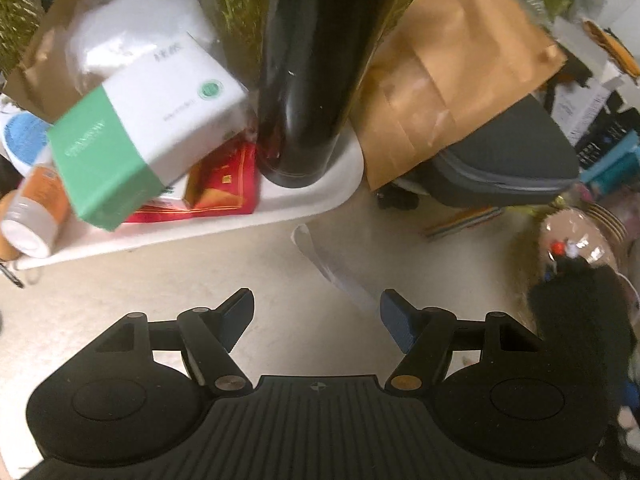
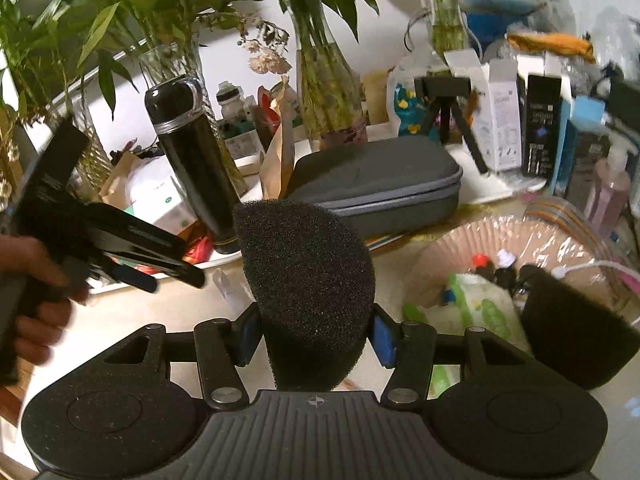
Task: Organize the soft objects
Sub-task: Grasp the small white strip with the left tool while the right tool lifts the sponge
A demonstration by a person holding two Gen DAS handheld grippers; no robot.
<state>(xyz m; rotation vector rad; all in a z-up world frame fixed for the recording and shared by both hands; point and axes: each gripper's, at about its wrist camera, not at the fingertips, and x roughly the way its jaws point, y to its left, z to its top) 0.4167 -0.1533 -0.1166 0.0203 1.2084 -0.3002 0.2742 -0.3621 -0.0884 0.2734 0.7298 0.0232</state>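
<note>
My right gripper (image 2: 312,338) is clamped on a black foam piece (image 2: 308,280); both blue pads press its lower sides and its rounded top stands upright above my fingers. A second black foam piece (image 2: 576,332) sits at three o'clock from the first, resting against the rim of a clear plastic bag (image 2: 480,240) that holds small bottles and a green-and-white packet. My left gripper (image 1: 318,316) hangs with its jaws parted and nothing between them, over bare pale tabletop (image 1: 160,288). In the right wrist view that same tool shows at nine o'clock, blurred, gripped by a hand (image 2: 36,280). From the left wrist view, a black flask (image 1: 316,80) stands at twelve o'clock on a white tray (image 1: 280,204). On the tray at ten o'clock lies a tilted green-and-white box (image 1: 152,128) over a red packet (image 1: 224,184), with an orange-labelled bottle (image 1: 36,212) on its side at nine o'clock. A brown paper bag (image 1: 460,72) leans at one o'clock over a grey zipped case (image 1: 512,156). The second foam piece appears at three o'clock there, blurred. Glass vases of green stems (image 2: 324,92) stand behind the flask in the right wrist view.
</note>
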